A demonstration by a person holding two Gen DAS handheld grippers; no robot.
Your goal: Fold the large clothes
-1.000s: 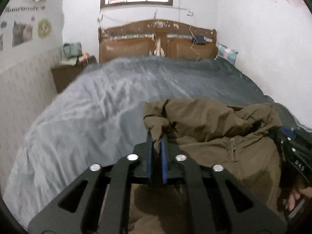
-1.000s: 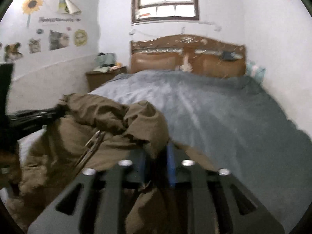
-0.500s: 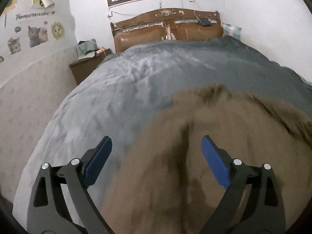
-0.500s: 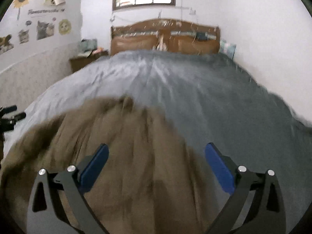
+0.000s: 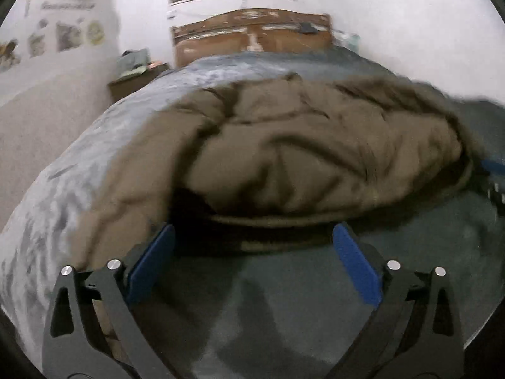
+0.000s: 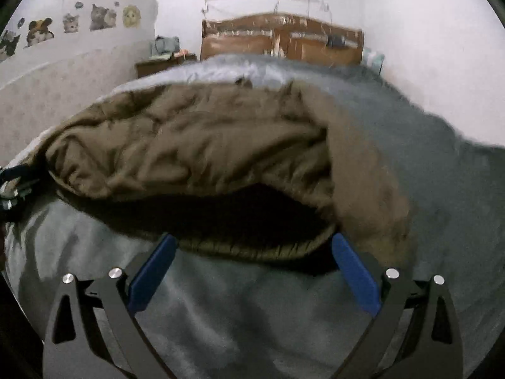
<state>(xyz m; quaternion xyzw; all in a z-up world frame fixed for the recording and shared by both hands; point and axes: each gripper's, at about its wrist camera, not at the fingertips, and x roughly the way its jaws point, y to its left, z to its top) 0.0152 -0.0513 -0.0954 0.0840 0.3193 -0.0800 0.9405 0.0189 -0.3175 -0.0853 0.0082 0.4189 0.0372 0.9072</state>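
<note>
Nearest the cameras, the left gripper is seen with its blue pads spread wide; its jaws are opening the last little way, and only bare bedcover lies between them. The right gripper is likewise held fully apart with nothing clasped. Neither is touching cloth.

Just beyond both pairs of fingertips lies the hem of the brown jacket, the garment to be folded. It is spread across the grey bed, on the foot half, well short of the wooden headboard. The hem nearest the grippers is lifted, and a dark hollow is visible beneath it, so the cloth is judged not to have settled flat. Deep creases run over the back, and one side panel is draped loosely toward the right edge of the bed.

Several risks follow. If the trapped air is not pressed out, any fold is likely to be bulky and to spring open. If only the top layer of the hem is pinched, the layers may be dragged apart. A crooked fold line may result from the creases and the uneven lie. Beyond the jacket, the slippery-looking bedcover may let the whole garment slide toward the headboard when pushed.
</note>
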